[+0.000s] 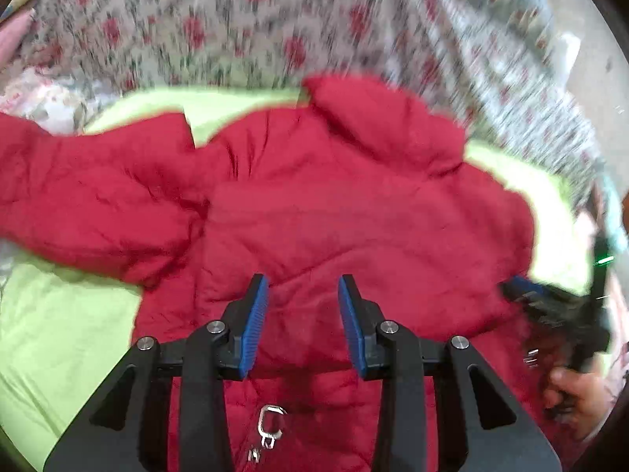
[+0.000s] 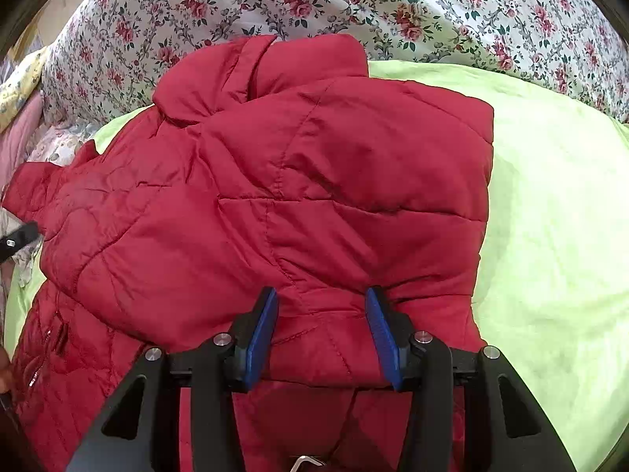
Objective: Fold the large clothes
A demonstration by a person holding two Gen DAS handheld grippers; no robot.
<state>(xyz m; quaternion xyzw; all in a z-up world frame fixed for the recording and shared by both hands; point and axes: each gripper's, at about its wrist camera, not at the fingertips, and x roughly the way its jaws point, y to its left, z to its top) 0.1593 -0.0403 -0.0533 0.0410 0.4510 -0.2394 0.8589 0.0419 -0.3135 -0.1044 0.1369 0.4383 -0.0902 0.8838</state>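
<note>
1. Red puffer jacket (image 2: 275, 196) lies spread on the lime-green sheet (image 2: 550, 236), its collar (image 2: 259, 74) pointing away from me toward the floral bedding (image 2: 393, 4).
2. My left gripper (image 1: 302, 314) tilts steeply down over the jacket's middle; its blue pads (image 1: 257, 322) stand apart with only red fabric seen below them, and I see nothing pinched between them.
3. My right gripper (image 2: 320, 334) tilts down the same way at the jacket's near part. A bunched ridge of quilted fabric sits between its pads (image 2: 261, 338), but I cannot tell whether they press on it.
4. In the left wrist view my right hand (image 1: 578, 401) shows at the far right edge, wrapped round the dark handle of the other tool, whose blue tip (image 1: 526, 287) is at the jacket's right border.
5. One sleeve (image 1: 78, 196) stretches out to the left, across the sheet and toward the floral cloth.
6. The jacket's right edge (image 2: 485, 196) runs fairly straight, with broad open green sheet beside it.
7. A metal zipper pull (image 1: 271, 426) shows near the bottom of the left wrist view, just below my left tool.
8. A narrower green strip (image 1: 59, 334) lies bare below the sleeve on the left.
9. The left wrist view is blurred, most of all across the floral bedding, which rises behind the sheet and fills the far side of both views.
</note>
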